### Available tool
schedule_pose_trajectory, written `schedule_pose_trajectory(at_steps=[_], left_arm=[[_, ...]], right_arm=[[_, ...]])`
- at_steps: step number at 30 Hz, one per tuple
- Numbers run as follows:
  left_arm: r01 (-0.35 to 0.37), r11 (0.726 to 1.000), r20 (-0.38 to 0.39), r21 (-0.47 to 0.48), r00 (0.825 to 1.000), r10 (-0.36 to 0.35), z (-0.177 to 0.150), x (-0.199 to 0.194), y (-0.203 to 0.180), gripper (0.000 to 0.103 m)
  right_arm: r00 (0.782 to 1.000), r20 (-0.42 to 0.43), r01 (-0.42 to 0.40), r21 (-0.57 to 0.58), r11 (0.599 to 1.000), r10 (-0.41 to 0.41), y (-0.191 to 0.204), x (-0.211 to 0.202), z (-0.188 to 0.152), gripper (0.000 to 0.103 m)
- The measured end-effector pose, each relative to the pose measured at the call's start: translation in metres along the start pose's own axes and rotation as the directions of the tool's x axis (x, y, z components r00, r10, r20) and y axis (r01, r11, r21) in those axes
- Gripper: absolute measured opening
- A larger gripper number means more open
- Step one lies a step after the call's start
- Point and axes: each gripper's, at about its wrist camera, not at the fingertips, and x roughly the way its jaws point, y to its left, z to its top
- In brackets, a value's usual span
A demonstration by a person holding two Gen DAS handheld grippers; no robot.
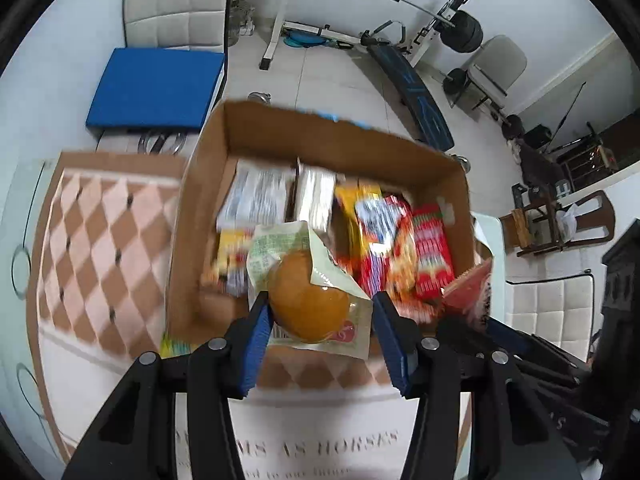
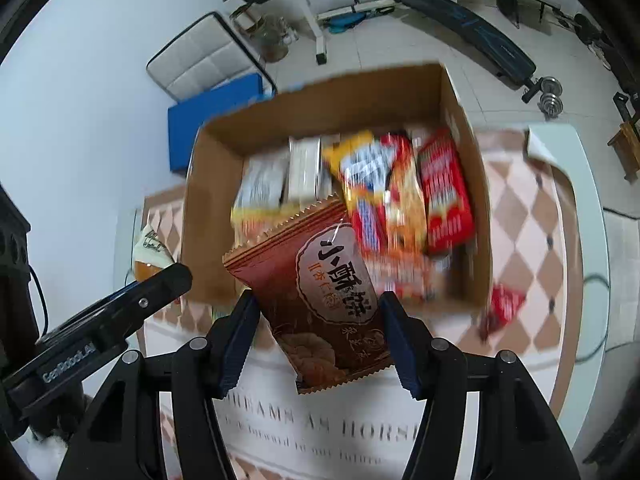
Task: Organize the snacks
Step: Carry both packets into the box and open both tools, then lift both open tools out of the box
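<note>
A cardboard box point(image 1: 192, 216) point(image 2: 208, 200) stands on the table and holds several snack packets: white ones at the back left, yellow and red ones point(image 1: 400, 240) point(image 2: 400, 196) at the right. My left gripper point(image 1: 320, 320) is shut on a wrapped round bun point(image 1: 308, 300) above the box's near edge. My right gripper point(image 2: 320, 320) is shut on a brown biscuit packet point(image 2: 320, 292) just in front of the box. The left gripper also shows at the left of the right wrist view point(image 2: 120, 312).
A small red packet point(image 2: 504, 308) lies on the checkered tablecloth point(image 2: 532, 216) right of the box. A blue cushion point(image 1: 156, 88) lies on a white chair behind the table. A weight bench point(image 1: 416, 92) stands on the floor beyond.
</note>
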Motion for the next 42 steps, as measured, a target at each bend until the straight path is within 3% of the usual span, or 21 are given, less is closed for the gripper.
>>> schedule_pose_trajectory(at_steps=[5,10,15,16,17,19,20,22,32,42], left_arm=[[-0.012,1.0,-0.093,0.01,0.996,0.013,0.061,0.045,0.007,0.048],[-0.006,1.0,-0.187,0.007,0.982,0.007,0.09,0.085,0.015,0.049],[-0.004,1.0,-0.275,-0.025,0.961,-0.003,0.098,0.117,0.024,0.049],[-0.01,1.0,-0.288,-0.024,0.957,0.003,0.099,0.123,0.026,0.052],[-0.023,1.0,-0.295,-0.018,0.955,0.016,0.099,0.125,0.027,0.061],[-0.035,0.999,-0.288,-0.009,0.957,0.031,0.101,0.127,0.029,0.076],[-0.043,0.999,-0.286,-0.003,0.957,0.04,0.101,0.127,0.03,0.085],[-0.035,0.999,-0.278,-0.009,0.96,0.032,0.101,0.126,0.032,0.091],[-0.012,1.0,-0.213,0.016,0.977,0.015,0.088,0.106,0.027,0.091],[-0.089,0.993,-0.087,0.075,0.992,0.095,0.055,0.063,0.016,0.091]], right_arm=[[1.0,-0.015,0.016,0.032,0.999,-0.016,0.002,0.029,0.049,0.064],[0.998,-0.055,0.017,0.071,0.997,-0.013,0.001,0.064,0.077,0.064],[0.993,-0.118,0.005,0.124,0.992,0.009,-0.008,0.105,0.094,0.066],[0.991,-0.136,0.008,0.126,0.992,0.009,-0.01,0.111,0.096,0.067],[0.987,-0.159,0.015,0.132,0.991,0.006,-0.012,0.119,0.098,0.078],[0.985,-0.172,0.035,0.127,0.991,-0.012,-0.015,0.128,0.101,0.093],[0.985,-0.17,0.049,0.118,0.992,-0.028,-0.015,0.129,0.101,0.093],[0.984,-0.17,0.067,0.108,0.992,-0.048,-0.017,0.132,0.102,0.093],[0.974,-0.137,0.188,0.031,0.982,-0.182,-0.019,0.124,0.095,0.095],[0.966,-0.053,0.253,-0.029,0.967,-0.255,-0.019,0.081,0.067,0.096]])
